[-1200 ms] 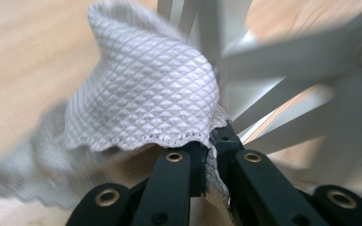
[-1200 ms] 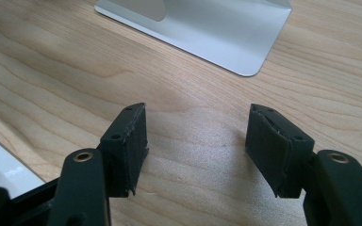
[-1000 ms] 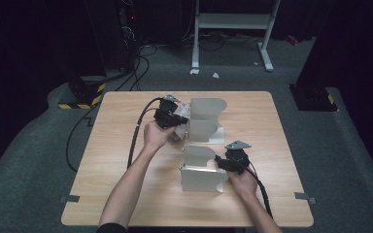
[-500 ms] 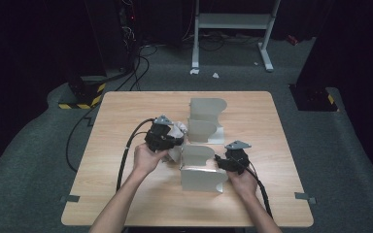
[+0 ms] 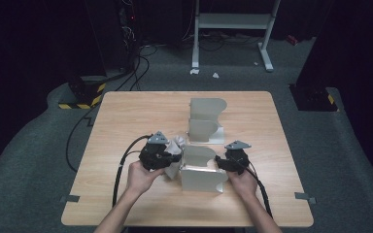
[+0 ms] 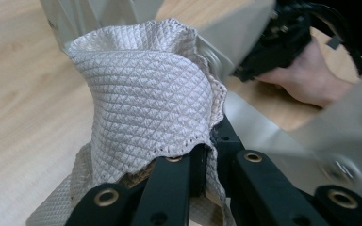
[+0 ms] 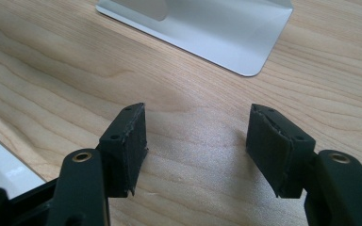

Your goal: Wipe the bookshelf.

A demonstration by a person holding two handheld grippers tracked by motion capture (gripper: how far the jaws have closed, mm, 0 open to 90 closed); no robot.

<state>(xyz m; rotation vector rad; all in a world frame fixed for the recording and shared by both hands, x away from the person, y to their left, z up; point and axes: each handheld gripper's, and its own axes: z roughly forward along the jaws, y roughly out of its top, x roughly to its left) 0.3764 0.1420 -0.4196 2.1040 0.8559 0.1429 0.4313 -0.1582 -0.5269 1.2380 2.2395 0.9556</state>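
One cloth [image 6: 146, 99], pale and waffle-textured, was pinched between the closed jaws of the left gripper [image 5: 161, 156], bunched upward just ahead of the pads and pressed against the left face of the near metal stand [image 5: 201, 170]. Judged purpose: wiping that stand, hence the cloth gathered into a wad rather than spread flat.

Right gripper [image 5: 230, 160] sat at the stand's opposite side, jaws standing wide apart with nothing between them; in the right gripper view only bare table [image 7: 193, 117] lay between the pads [image 7: 129, 141]. From the high view it appeared to rest beside or against the stand's right edge, probably bracing it against the wiping push; contact could not be confirmed.

Second metal stand [image 5: 205, 121] stood farther off beyond both grippers, well apart from the cloth, its base plate visible ahead of the right gripper.
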